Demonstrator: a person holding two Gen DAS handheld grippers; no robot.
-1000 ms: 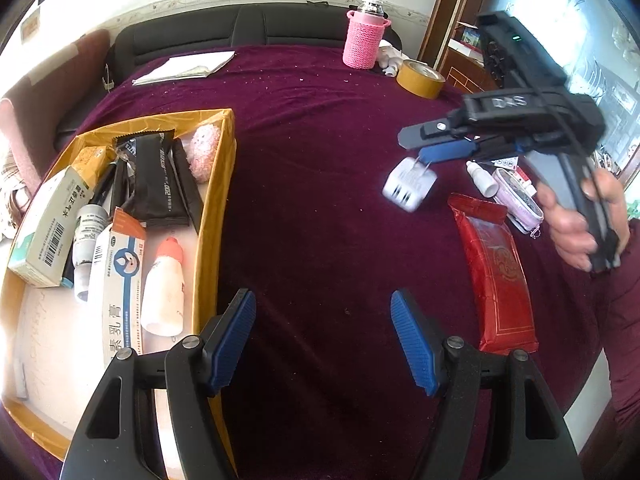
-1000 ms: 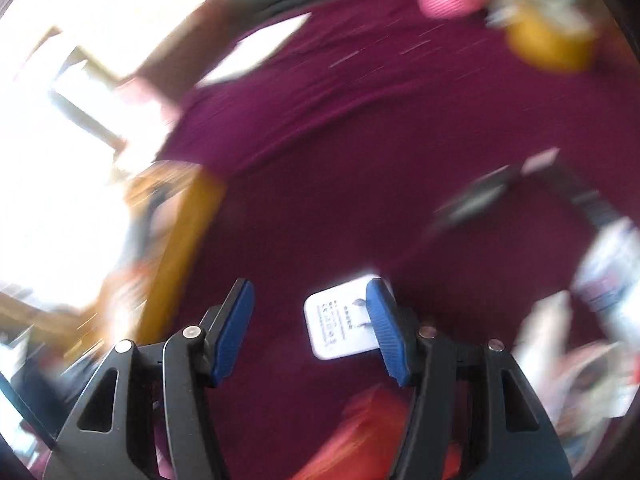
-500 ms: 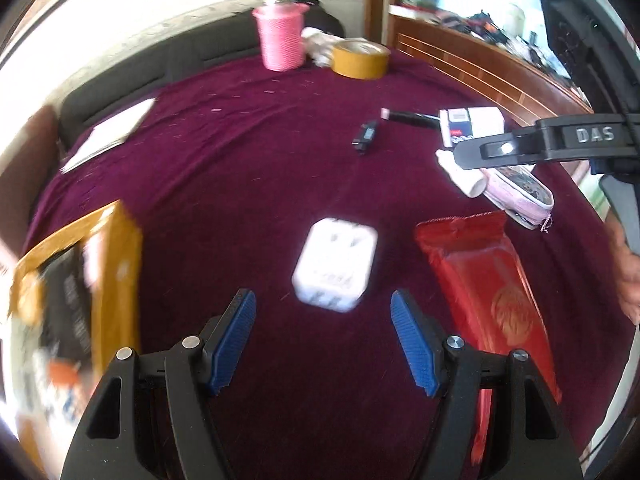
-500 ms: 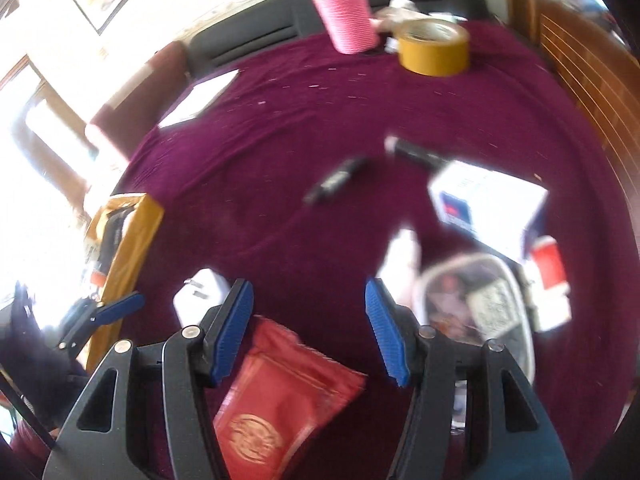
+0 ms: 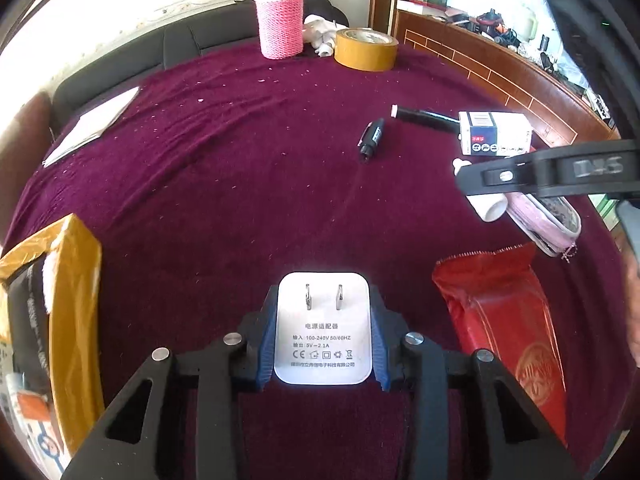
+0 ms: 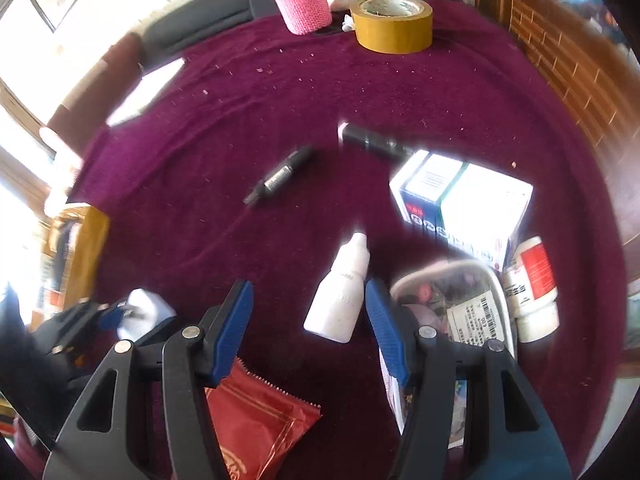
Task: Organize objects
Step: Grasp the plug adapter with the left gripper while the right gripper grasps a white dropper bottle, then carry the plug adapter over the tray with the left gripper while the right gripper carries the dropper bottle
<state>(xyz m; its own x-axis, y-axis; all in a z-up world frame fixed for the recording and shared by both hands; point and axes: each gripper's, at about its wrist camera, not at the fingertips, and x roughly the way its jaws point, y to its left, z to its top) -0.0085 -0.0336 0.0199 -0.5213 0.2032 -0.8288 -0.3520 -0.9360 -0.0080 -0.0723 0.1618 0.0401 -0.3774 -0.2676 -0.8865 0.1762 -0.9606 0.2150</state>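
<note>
My left gripper is shut on a white power adapter, prongs up, low over the purple cloth. The adapter also shows in the right wrist view, held by the left gripper. My right gripper is open above a small white dropper bottle that lies just inside its right finger. The right gripper also shows in the left wrist view, above the bottle. A yellow cardboard box with several packets stands at the left.
A red foil packet, pink pouch, white-blue carton, black marker, black tube, tape roll, pink knitted bottle and paper lie on the cloth. A white-red jar sits at right.
The right gripper let go of the adapter onto the cloth and moved right over the dropper bottle. My left gripper swung right from the box and closed on the adapter.
</note>
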